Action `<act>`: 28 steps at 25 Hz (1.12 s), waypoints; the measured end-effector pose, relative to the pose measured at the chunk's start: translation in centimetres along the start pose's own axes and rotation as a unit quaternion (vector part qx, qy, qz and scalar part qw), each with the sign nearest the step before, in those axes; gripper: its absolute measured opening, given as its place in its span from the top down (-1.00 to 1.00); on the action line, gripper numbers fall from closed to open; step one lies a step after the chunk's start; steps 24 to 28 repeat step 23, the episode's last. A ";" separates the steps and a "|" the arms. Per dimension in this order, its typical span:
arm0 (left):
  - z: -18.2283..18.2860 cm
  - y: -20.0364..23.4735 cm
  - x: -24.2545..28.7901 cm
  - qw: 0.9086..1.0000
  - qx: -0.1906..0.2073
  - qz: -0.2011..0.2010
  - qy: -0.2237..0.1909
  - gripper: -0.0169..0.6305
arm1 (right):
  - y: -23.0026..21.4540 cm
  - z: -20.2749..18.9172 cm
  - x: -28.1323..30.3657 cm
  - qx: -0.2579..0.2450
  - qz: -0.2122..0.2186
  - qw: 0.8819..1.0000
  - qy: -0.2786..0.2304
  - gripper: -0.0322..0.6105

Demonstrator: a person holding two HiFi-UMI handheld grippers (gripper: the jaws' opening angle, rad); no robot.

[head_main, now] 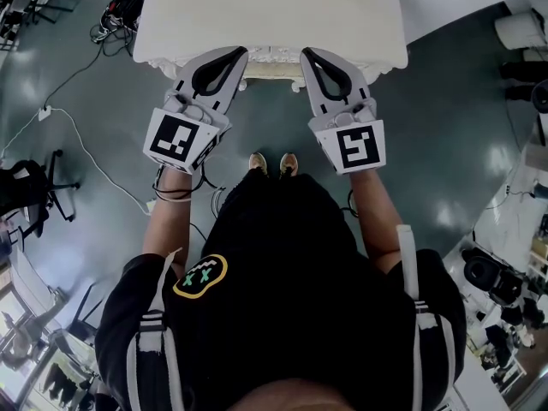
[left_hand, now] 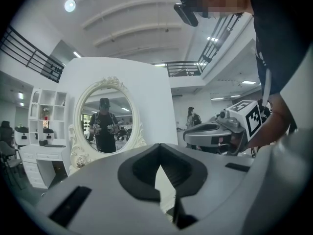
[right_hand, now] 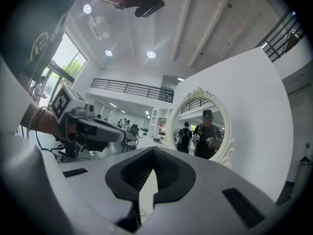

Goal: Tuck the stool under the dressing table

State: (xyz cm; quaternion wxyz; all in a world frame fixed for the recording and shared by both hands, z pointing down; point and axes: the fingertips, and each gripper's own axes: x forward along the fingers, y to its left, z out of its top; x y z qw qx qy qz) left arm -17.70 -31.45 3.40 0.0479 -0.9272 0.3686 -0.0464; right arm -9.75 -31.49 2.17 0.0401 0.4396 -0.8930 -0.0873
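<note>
Standing at a white dressing table (head_main: pixel 274 15), a person in a black top holds a gripper in each hand, both pointed level at the table's front edge. From above, the left gripper (head_main: pixel 231 56) and the right gripper (head_main: pixel 313 56) sit side by side with a gap between them. Their tips reach over the carved front rim of the surface; I cannot tell whether they touch it.

The left gripper view shows its fingers (left_hand: pixel 98 190) clenched. The tips meet in a point, leaving only the dark padded hollow behind them, and nothing sits in that hollow. The right gripper's fingers (right_hand: pixel 205 180) are clenched the same way, tips together and holding nothing.

Past the tips in both gripper views stands an oval mirror (left_hand: pixel 105 124) in a white scrolled frame, upright on the table. It reflects the person with both grippers raised.

Between the two grippers, just under the table's front rim, a short cream strip (head_main: pixel 270 75) peeks out. It could be the seat of the stool lying beneath the table, but I cannot tell for sure.

The person's shoes (head_main: pixel 257 163) stand on a dark glossy floor (head_main: pixel 428 144), near the table. Cables (head_main: pixel 86 161) trail across the floor to the left.
</note>
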 end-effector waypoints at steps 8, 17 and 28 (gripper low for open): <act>0.3 0.0 0.0 1.000 0.000 0.005 -0.002 0.89 | 0.2 0.2 0.0 0.010 0.011 1.000 0.000 0.84; 0.0 -0.1 -0.2 1.000 0.000 0.007 0.002 0.89 | 0.2 -0.1 -0.1 0.014 0.013 1.000 0.002 0.84; 0.2 -0.8 -0.6 1.000 -0.001 0.012 0.000 0.89 | 0.3 -0.2 -1.0 0.012 0.014 1.000 0.006 0.84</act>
